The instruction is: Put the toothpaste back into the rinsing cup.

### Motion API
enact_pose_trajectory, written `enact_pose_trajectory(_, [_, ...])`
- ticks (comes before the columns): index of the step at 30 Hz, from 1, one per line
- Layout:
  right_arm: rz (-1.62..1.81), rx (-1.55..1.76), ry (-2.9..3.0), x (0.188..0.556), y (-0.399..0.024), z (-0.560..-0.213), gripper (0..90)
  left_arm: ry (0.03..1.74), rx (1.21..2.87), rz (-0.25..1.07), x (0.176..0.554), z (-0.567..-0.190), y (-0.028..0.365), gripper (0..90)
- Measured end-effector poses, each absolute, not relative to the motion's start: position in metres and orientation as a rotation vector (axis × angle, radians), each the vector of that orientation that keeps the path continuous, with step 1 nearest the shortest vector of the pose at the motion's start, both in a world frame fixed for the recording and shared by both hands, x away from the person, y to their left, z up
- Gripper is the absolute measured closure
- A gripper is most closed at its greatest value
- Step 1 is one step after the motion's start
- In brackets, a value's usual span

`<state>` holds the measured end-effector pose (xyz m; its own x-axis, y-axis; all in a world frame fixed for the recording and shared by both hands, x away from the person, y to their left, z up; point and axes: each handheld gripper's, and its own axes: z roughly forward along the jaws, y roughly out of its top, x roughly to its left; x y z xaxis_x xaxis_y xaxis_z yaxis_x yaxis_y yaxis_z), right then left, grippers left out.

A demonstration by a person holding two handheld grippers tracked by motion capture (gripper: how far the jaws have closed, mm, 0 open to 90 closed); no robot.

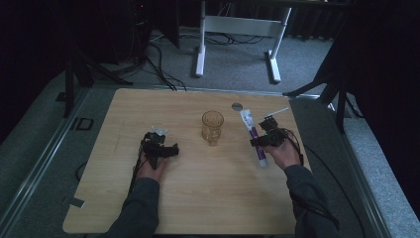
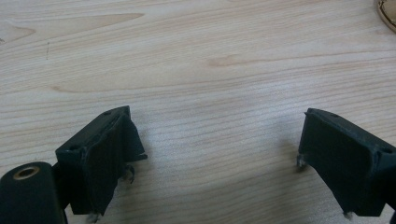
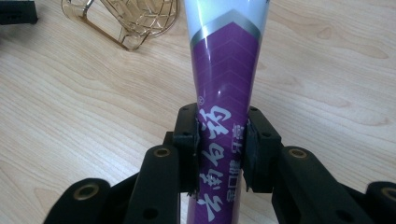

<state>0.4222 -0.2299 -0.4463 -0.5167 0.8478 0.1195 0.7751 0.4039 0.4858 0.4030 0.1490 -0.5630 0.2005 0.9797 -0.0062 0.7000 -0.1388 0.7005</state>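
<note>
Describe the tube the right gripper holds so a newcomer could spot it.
On the wooden table, look right of the amber glass mug at its middle. The toothpaste tube lies there, clamped in the right gripper: purple and white with white lettering, the only tube there.

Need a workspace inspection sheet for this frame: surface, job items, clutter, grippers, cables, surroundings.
Surface: wooden table, light grain, bare between the hands.
Job's things: purple and white tube, clamped in the right gripper, lying along the table; amber glass mug upright at the middle.
Clutter: white stick past the tube; round grey disc near the far edge.
Grippers: right gripper shut on the tube, jaws pressing both sides; left gripper open, jaws wide over bare wood.
Cables: one trails from each gripper along the forearms; more lie on the floor behind.
Surroundings: grey carpet, white desk frame, dark stands either side.
</note>
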Motion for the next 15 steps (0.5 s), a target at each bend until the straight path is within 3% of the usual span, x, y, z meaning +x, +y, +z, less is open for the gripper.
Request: enact_pose_trajectory(15, [0.799,1.456,2.458,0.4249,-0.2326,-0.4410,70.6,1.560,1.909,0.629,0.4029,-0.5629,0.1491,10.2])
